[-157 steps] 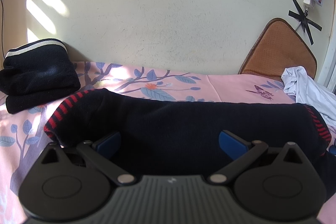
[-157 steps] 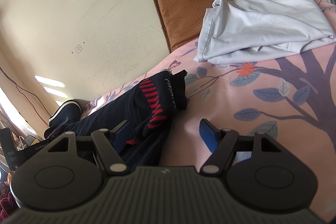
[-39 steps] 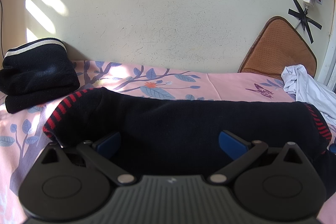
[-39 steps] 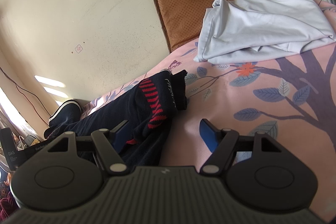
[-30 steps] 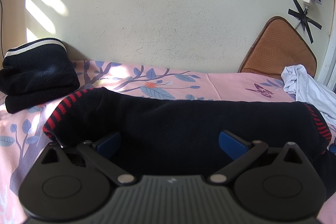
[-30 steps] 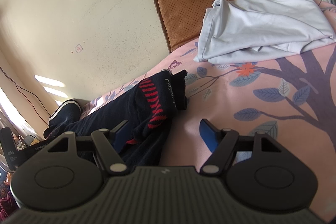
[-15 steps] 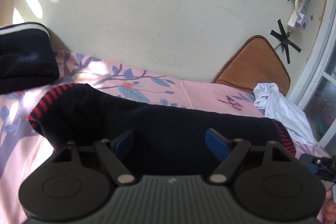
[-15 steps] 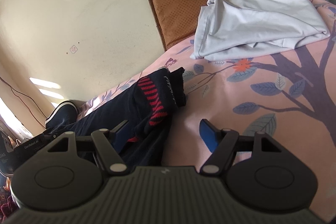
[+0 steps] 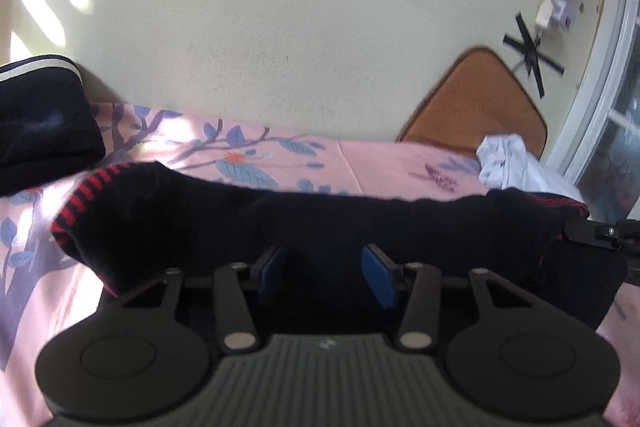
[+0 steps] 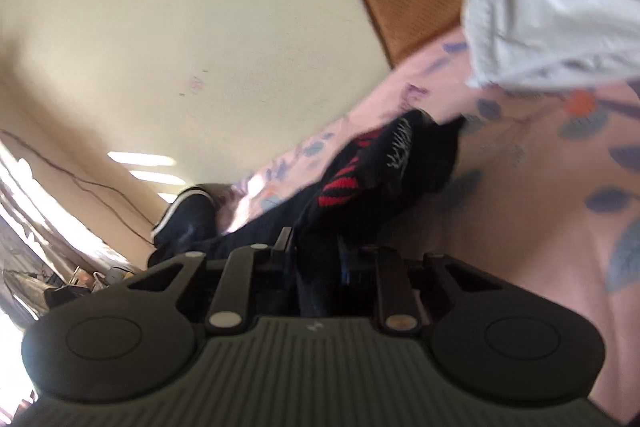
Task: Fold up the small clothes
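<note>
The black knit garment with red-striped cuffs (image 9: 320, 215) lies crosswise on the bed, its near edge between the closing left claw (image 9: 324, 273), while the right claw (image 10: 316, 251), just closed, is clenched on its right end.

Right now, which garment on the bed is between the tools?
The black garment with red-striped cuffs, not the folded dark one with a white stripe or the crumpled white one.

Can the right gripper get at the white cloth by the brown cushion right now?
Probably not yet. The right gripper has just closed on the black garment, so it is occupied. The white cloth lies beyond, with only bare bedsheet between.
</note>
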A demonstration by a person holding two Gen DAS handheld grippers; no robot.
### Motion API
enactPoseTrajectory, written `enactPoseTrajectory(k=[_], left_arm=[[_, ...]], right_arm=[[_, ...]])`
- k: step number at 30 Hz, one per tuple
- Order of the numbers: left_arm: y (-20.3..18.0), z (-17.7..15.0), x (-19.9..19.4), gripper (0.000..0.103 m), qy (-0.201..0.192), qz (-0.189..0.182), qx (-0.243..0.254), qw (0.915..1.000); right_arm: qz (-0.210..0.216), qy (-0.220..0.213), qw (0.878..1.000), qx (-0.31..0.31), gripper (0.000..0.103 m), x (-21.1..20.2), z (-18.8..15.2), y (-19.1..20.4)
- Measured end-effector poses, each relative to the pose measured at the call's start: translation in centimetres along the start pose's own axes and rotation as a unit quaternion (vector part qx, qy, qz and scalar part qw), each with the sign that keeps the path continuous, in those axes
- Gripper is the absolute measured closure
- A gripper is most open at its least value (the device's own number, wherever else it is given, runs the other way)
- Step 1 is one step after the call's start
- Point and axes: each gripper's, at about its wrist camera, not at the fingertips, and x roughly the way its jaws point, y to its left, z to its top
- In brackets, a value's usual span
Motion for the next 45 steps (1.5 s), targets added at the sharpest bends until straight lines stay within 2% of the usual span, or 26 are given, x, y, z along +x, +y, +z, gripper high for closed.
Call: enactPoseTrajectory(k=[1, 2, 5, 9, 13, 15, 16, 17, 18, 19, 22, 24, 26, 29, 31, 32, 34, 36, 37, 38, 39, 41, 43, 45], left_arm=[[0.8, 0.5, -1.1, 0.059, -0.024, -0.006, -0.018, 0.9995], [1.9, 1.1, -2.4, 0.057, -0.054, -0.009, -0.04, 0.9977], [6.0, 2.2, -5.7, 0.055, -0.117, -0.015, -0.117, 0.986], [10.8, 2.4, -8.0, 0.055, -0.153, 0.002, -0.197, 0.9682], [12.5, 2.4, -10.0, 0.052, -0.192, 0.026, -0.209, 0.9586], [12.9, 2.4, -10.2, 0.044, -0.2, 0.037, -0.208, 0.9568], [13.1, 2.4, -10.0, 0.043, -0.195, 0.04, -0.209, 0.9576], [13.2, 2.5, -9.6, 0.042, -0.185, 0.041, -0.209, 0.9593], [13.2, 2.5, -9.0, 0.041, -0.171, 0.042, -0.207, 0.9623], [13.1, 2.5, -8.5, 0.04, -0.159, 0.045, -0.205, 0.9647], [12.4, 2.3, -7.4, 0.031, -0.132, 0.043, -0.198, 0.9704], [12.0, 2.0, -7.3, 0.03, -0.13, 0.043, -0.194, 0.9713], [11.8, 2.0, -7.3, 0.03, -0.132, 0.046, -0.194, 0.971], [11.7, 1.8, -6.5, 0.034, -0.123, 0.055, -0.194, 0.9717], [11.6, 1.8, -5.9, 0.042, -0.118, 0.059, -0.19, 0.973], [11.5, 1.8, -5.4, 0.045, -0.112, 0.065, -0.186, 0.974], [11.3, 1.7, -4.6, 0.046, -0.101, 0.081, -0.177, 0.9756], [11.3, 1.6, -3.6, 0.046, -0.087, 0.104, -0.166, 0.9768], [11.4, 1.5, -3.0, 0.046, -0.078, 0.112, -0.161, 0.9774], [11.5, 1.4, -2.2, 0.046, -0.067, 0.116, -0.159, 0.9782], [11.6, 1.2, -1.8, 0.044, -0.07, 0.123, -0.157, 0.9774], [11.5, 1.2, -1.5, 0.041, -0.076, 0.13, -0.147, 0.9777], [11.6, 1.1, -1.4, 0.036, -0.077, 0.134, -0.145, 0.9772], [11.9, 1.0, -1.3, 0.025, -0.075, 0.139, -0.152, 0.9756]], right_arm=[[0.012, 0.0, 1.0, -0.025, 0.081, 0.3, 0.6, 1.8], [0.029, 0.004, 0.998, -0.047, 0.092, 0.8, 1.1, 3.7], [0.06, 0.037, 0.99, -0.124, 0.092, 3.9, 1.6, 9.6], [0.097, 0.102, 0.971, -0.195, 0.092, 10.6, -0.1, 16.0], [0.113, 0.178, 0.944, -0.253, 0.092, 17.7, -4.4, 20.1], [0.092, 0.243, 0.925, -0.278, 0.092, 21.2, -7.5, 20.3], [0.07, 0.272, 0.918, -0.28, 0.09, 22.9, -8.9, 19.8], [0.054, 0.29, 0.918, -0.266, 0.091, 24.1, -9.9, 18.8], [0.074, 0.28, 0.926, -0.242, 0.091, 24.0, -10.0, 17.8], [0.083, 0.279, 0.929, -0.229, 0.088, 23.6, -9.7, 17.5], [0.146, 0.262, 0.929, -0.216, 0.067, 20.1, -7.9, 17.1], [0.173, 0.236, 0.926, -0.237, 0.067, 17.2, -6.5, 17.0], [0.188, 0.193, 0.929, -0.255, 0.069, 14.2, -4.5, 16.6], [0.159, 0.118, 0.945, -0.262, 0.07, 11.8, -1.4, 15.8], [0.138, 0.094, 0.954, -0.25, 0.072, 12.1, 0.3, 15.3], [0.133, 0.095, 0.957, -0.241, 0.073, 12.9, 0.8, 15.2], [0.117, 0.109, 0.956, -0.245, 0.074, 15.2, 1.1, 15.0], [0.074, 0.142, 0.948, -0.274, 0.081, 18.6, 0.0, 15.0], [0.048, 0.166, 0.939, -0.295, 0.083, 20.0, -0.5, 13.7], [0.036, 0.168, 0.935, -0.309, 0.083, 21.4, -1.2, 13.1], [0.033, 0.147, 0.939, -0.308, 0.083, 21.9, -1.7, 12.1], [0.006, 0.146, 0.948, -0.282, 0.083, 22.9, -1.4, 11.3], [-0.009, 0.142, 0.945, -0.293, 0.083, 22.7, -1.4, 11.6], [-0.016, 0.135, 0.943, -0.304, 0.083, 21.8, -1.7, 12.1]])
